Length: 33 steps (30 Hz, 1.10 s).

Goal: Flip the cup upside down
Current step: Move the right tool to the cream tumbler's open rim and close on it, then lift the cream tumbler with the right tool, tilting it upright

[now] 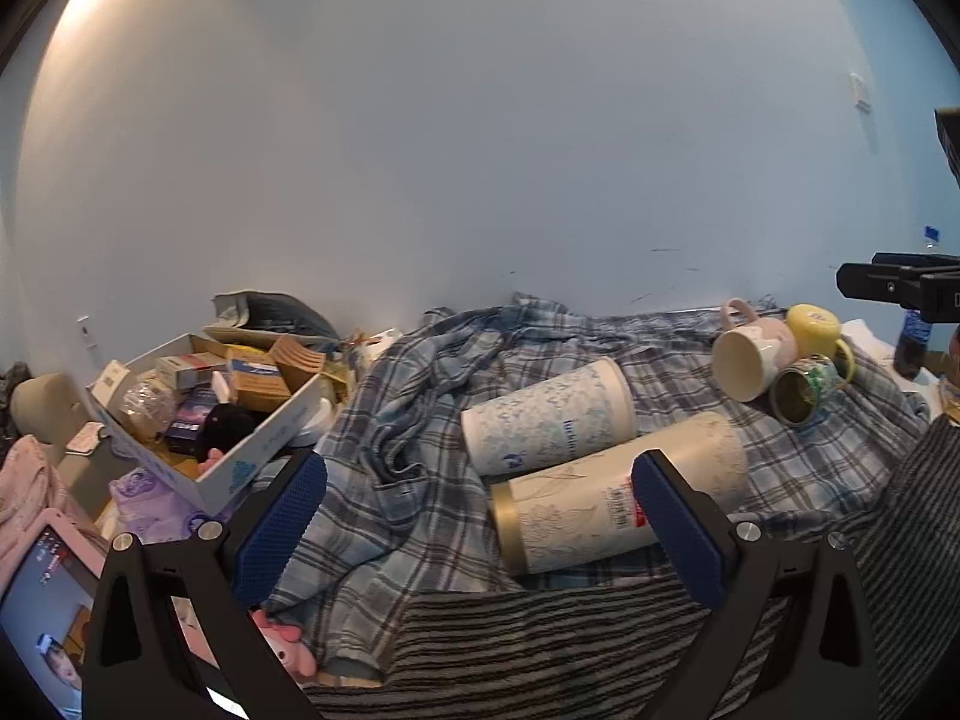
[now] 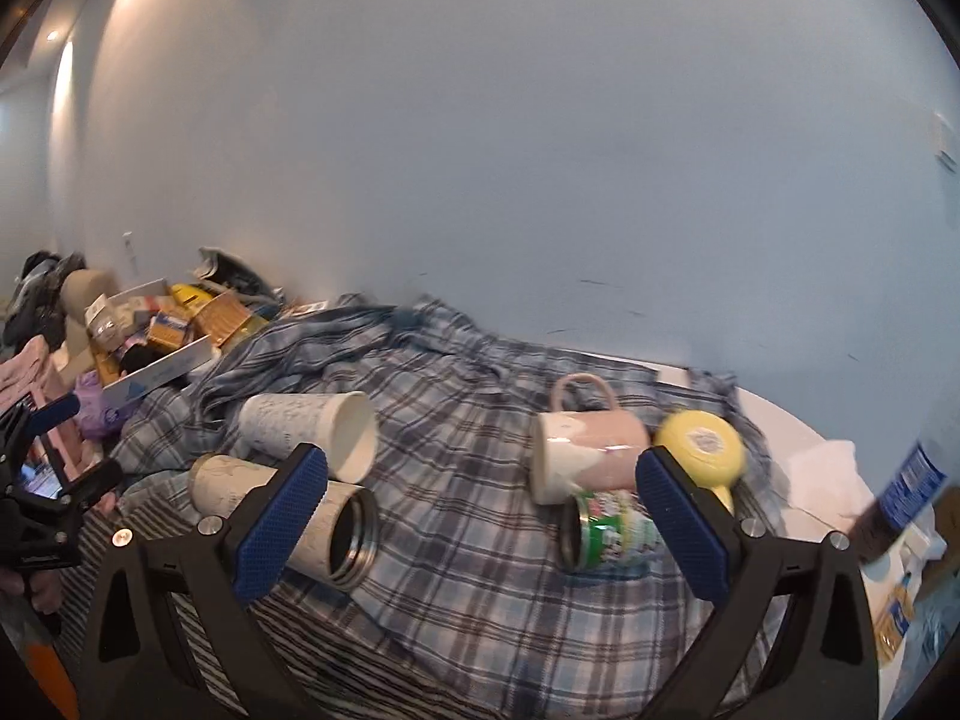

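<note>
Several cups lie on their sides on a plaid cloth (image 1: 408, 480) (image 2: 468, 552). A pink-and-white mug (image 1: 753, 354) (image 2: 591, 450), a yellow mug (image 1: 816, 327) (image 2: 702, 444) and a small green-patterned metal cup (image 1: 804, 387) (image 2: 612, 531) lie clustered at the right. Two tall white tumblers lie side by side: a blue-patterned one (image 1: 549, 417) (image 2: 306, 426) and a gold-rimmed one (image 1: 612, 495) (image 2: 288, 516). My left gripper (image 1: 480, 531) is open and empty, just short of the gold-rimmed tumbler. My right gripper (image 2: 483, 525) is open and empty, with the green cup by its right finger.
An open cardboard box (image 1: 198, 402) (image 2: 150, 348) full of packets stands at the left by the wall. A tablet (image 1: 42, 600) lies at the lower left. A striped blanket (image 1: 540, 648) covers the near edge. A dark bottle (image 1: 912, 342) (image 2: 900, 492) stands at the far right.
</note>
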Available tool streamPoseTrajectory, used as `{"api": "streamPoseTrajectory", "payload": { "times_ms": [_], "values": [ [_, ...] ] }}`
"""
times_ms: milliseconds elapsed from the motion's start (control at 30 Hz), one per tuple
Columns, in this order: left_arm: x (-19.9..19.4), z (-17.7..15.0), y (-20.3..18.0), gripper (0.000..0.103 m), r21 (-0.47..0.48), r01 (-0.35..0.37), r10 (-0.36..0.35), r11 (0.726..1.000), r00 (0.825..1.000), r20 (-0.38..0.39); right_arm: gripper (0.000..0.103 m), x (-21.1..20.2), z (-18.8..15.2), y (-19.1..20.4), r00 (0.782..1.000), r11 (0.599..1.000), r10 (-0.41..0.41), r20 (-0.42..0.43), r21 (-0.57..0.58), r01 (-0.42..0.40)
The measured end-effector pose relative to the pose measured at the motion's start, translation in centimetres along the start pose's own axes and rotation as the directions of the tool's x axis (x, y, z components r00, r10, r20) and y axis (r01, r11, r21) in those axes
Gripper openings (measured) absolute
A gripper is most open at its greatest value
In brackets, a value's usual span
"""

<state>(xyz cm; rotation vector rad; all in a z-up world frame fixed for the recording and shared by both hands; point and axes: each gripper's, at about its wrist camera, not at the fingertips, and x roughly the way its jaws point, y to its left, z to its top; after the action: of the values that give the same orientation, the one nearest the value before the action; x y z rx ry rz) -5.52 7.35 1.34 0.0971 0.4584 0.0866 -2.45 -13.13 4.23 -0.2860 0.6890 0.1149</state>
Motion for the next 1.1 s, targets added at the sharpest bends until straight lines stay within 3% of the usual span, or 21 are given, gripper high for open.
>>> {"api": "streamPoseTrajectory", "payload": {
  "times_ms": [167, 267, 333, 433, 567, 633, 700, 800, 867, 967, 1100],
  "values": [
    [-0.3, 0.0, 0.4, 0.103, -0.024, -0.039, 0.039, 0.999, 0.999, 0.010, 0.102, 4.0, -0.1, 3.6, 0.996, 0.997, 0.028, -0.090, -0.068, -0.034],
    [0.1, -0.2, 0.9, 0.103, -0.035, -0.034, 0.034, 0.999, 0.999, 0.002, 0.092, 6.2, -1.5, 5.3, 0.975, 0.999, 0.019, -0.222, -0.035, -0.027],
    [0.8, -0.1, 1.4, 0.103, -0.043, -0.021, 0.021, 0.999, 1.000, -0.006, 0.086, 6.9, -3.0, 5.8, 0.954, 0.998, 0.060, -0.295, 0.033, -0.052],
    [1.7, 0.3, 2.0, 0.103, -0.078, 0.034, -0.034, 0.996, 0.999, 0.007, 0.086, 6.7, -4.8, 6.3, 0.938, 0.979, 0.173, -0.300, 0.157, -0.130],
    [2.3, 0.8, 1.6, 0.103, -0.088, 0.043, -0.042, 0.995, 0.999, 0.017, 0.086, 8.0, -6.1, 6.4, 0.913, 0.938, 0.240, -0.329, 0.320, -0.131],
    [2.2, 0.9, 1.0, 0.103, -0.061, 0.030, -0.028, 0.998, 0.999, 0.033, 0.086, 9.1, -6.7, 5.8, 0.897, 0.897, 0.274, -0.347, 0.427, -0.109],
    [2.1, 0.9, 0.4, 0.103, -0.029, 0.003, -0.001, 1.000, 0.999, 0.050, 0.086, 10.1, -7.4, 5.3, 0.891, 0.831, 0.303, -0.338, 0.552, -0.073],
    [2.2, 1.0, 0.0, 0.103, -0.010, -0.062, 0.062, 0.998, 0.995, 0.074, 0.087, 10.9, -8.9, 4.8, 0.884, 0.673, 0.349, -0.310, 0.739, -0.006],
    [2.5, 1.1, 0.4, 0.103, -0.028, -0.127, 0.129, 0.991, 0.987, 0.095, 0.087, 11.0, -9.6, 4.9, 0.900, 0.593, 0.323, -0.294, 0.804, 0.050],
    [4.3, 1.8, 1.6, 0.103, -0.041, -0.072, 0.073, 0.997, 0.997, 0.014, 0.087, 11.0, -10.0, 5.3, 0.913, 0.493, 0.307, -0.271, 0.865, 0.091],
    [6.9, 2.0, 2.7, 0.103, -0.089, 0.027, -0.035, 0.996, 0.995, -0.092, 0.087, 11.8, -10.4, 6.6, 0.925, 0.410, 0.233, -0.300, 0.893, 0.186]
  ]
}}
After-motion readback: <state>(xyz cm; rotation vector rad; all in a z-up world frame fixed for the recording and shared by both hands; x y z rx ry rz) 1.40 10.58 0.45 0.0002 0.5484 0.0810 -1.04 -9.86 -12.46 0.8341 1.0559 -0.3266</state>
